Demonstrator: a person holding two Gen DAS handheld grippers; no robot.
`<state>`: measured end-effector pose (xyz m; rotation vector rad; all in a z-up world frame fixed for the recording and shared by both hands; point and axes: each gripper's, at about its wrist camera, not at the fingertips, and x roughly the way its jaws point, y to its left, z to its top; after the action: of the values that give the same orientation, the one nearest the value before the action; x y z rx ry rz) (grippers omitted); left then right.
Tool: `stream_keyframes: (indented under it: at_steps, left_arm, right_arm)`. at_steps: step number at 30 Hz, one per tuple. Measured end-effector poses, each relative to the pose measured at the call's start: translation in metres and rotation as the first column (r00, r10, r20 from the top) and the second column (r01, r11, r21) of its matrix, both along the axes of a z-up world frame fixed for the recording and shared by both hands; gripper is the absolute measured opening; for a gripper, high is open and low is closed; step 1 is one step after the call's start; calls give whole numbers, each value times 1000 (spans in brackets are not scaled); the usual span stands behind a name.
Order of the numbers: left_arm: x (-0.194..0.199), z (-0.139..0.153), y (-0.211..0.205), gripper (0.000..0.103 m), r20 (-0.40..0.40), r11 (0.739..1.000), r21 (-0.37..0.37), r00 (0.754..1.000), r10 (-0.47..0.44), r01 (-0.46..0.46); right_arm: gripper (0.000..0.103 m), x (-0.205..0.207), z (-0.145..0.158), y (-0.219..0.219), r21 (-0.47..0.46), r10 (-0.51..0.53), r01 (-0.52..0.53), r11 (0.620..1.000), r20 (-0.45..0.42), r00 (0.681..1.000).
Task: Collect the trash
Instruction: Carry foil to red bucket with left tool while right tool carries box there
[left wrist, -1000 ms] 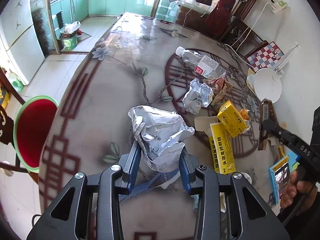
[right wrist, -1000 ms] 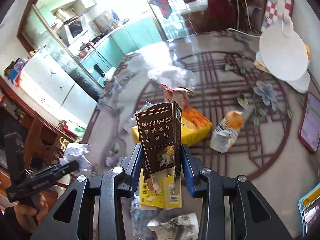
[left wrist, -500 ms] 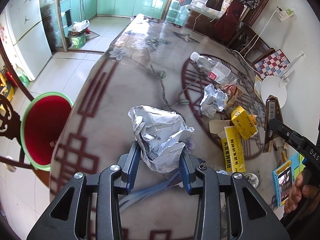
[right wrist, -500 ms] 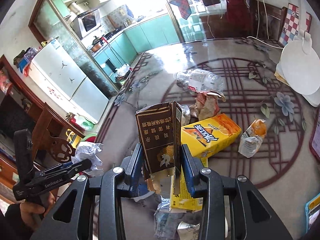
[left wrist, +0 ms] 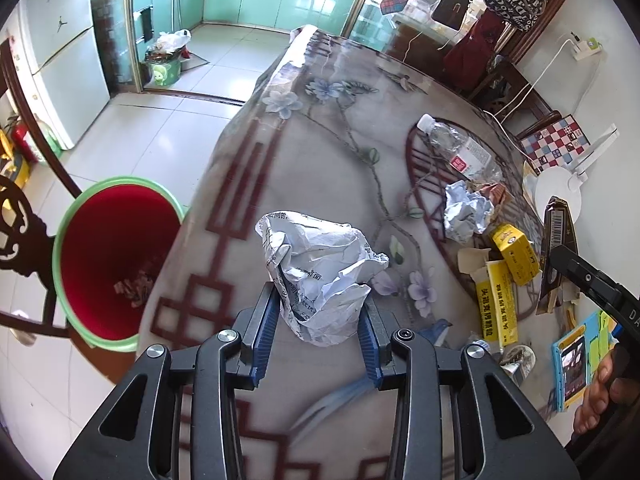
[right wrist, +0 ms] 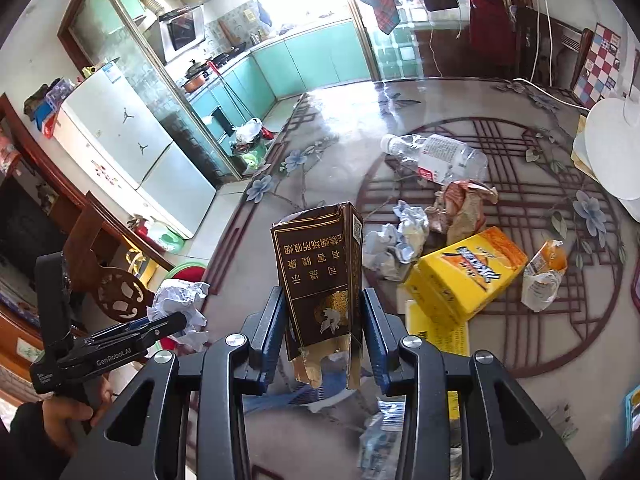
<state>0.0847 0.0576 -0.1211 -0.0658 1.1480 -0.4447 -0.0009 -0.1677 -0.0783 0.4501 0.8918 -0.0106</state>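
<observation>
Left gripper [left wrist: 318, 332]: closed on one crumpled paper ball [left wrist: 320, 268], held above the table edge near the red bin [left wrist: 116, 260].
Paper ball handling: looks light, soft, crushable; a pinch across its bulk suffices.
Right gripper [right wrist: 322, 332]: clamped on one brown carton [right wrist: 320, 272], upright above the table [right wrist: 560, 340].
Carton handling: looks light, stiffish card, torn at base; grip the flat faces.
Left on table, counted: one plastic bottle [right wrist: 434, 156], one yellow box [right wrist: 466, 276], one paper wad [right wrist: 394, 240], one small packet [right wrist: 544, 280].
</observation>
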Motion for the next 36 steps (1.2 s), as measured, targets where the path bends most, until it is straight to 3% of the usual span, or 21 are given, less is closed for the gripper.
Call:
stream_keyframes:
  at_steps: [18,36]
  left_arm:
    - [45,-26,87,35,-56,1000,2,998,24,-24]
    - [78,-48,144,35,-113,998,27,992,62,-59]
  right_arm:
    - [35,46,-9,102,-1,37,-37,999,-60,998]
    - [35,108,-47,195,74,187,-178,981,-145,971]
